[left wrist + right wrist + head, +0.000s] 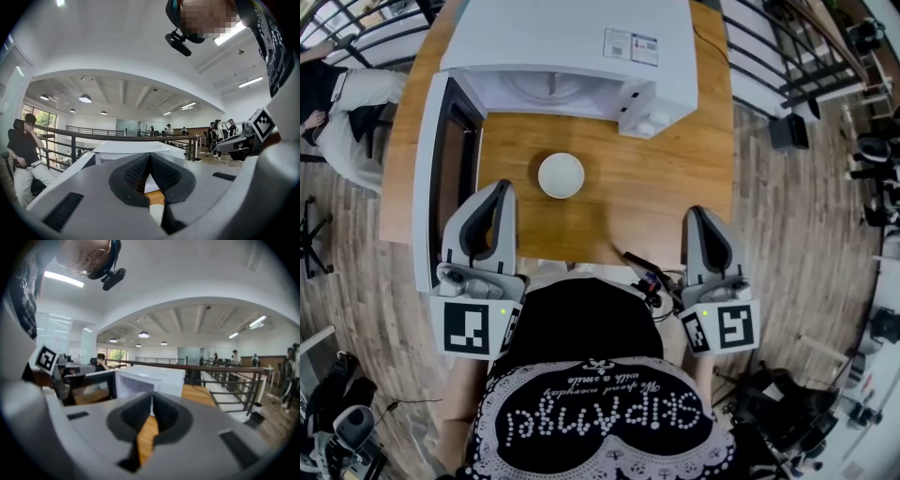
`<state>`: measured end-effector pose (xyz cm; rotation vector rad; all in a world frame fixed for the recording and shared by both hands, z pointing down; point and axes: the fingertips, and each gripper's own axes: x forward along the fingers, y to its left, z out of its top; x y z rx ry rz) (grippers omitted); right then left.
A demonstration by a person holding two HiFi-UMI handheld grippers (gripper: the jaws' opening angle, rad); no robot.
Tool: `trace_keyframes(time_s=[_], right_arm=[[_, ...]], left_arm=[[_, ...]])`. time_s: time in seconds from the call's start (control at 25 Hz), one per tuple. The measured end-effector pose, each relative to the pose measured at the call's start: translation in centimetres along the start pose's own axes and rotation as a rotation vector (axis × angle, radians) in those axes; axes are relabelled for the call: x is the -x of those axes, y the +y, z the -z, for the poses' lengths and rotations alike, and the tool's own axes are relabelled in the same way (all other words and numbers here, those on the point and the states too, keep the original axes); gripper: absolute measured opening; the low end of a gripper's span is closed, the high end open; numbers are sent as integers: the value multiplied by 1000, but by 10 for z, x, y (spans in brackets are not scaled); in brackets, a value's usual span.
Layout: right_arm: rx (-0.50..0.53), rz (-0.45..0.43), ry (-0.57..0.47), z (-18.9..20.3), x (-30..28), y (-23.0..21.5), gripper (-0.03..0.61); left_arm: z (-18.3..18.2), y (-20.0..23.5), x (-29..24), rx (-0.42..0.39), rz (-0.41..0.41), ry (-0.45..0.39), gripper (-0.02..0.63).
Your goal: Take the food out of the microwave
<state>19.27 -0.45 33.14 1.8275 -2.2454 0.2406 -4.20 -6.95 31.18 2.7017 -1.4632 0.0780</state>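
Observation:
A white microwave (572, 47) stands at the far end of the wooden table (675, 178), its door (441, 178) swung wide open to the left. Its cavity (548, 94) shows only the glass turntable. A small white bowl (561, 175) sits on the table in front of it. My left gripper (504, 189) is shut and empty at the table's near left, beside the open door. My right gripper (695, 217) is shut and empty at the near right. The microwave (136, 152) shows beyond the left gripper's closed jaws, and the microwave (150, 378) also shows past the right gripper's.
A person in a white shirt (342, 103) sits at the far left beyond the table. Black railings (787, 56) run along the right side. Cables and small parts (642, 272) lie at the table's near edge. More people stand in the distance (218, 133).

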Motion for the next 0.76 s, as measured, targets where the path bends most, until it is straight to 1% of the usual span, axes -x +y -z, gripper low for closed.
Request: trace_keyframes(time_s=[0.2,0.36,0.6,0.76], right_arm=[[-6,-12,15,4,0,-2,37],[-6,-14,25,6,0,-4,37],[-11,-15,29,7,0,-8,35],[-6,-22,33,8,1,-7,35]], left_arm=[[5,-5,-2,21,-4,19,31],[5,-6,-2,36,-15,16,31],[8,-7,-5,18,-11,29,31],[9,-8,-5,35,-16,27,31]])
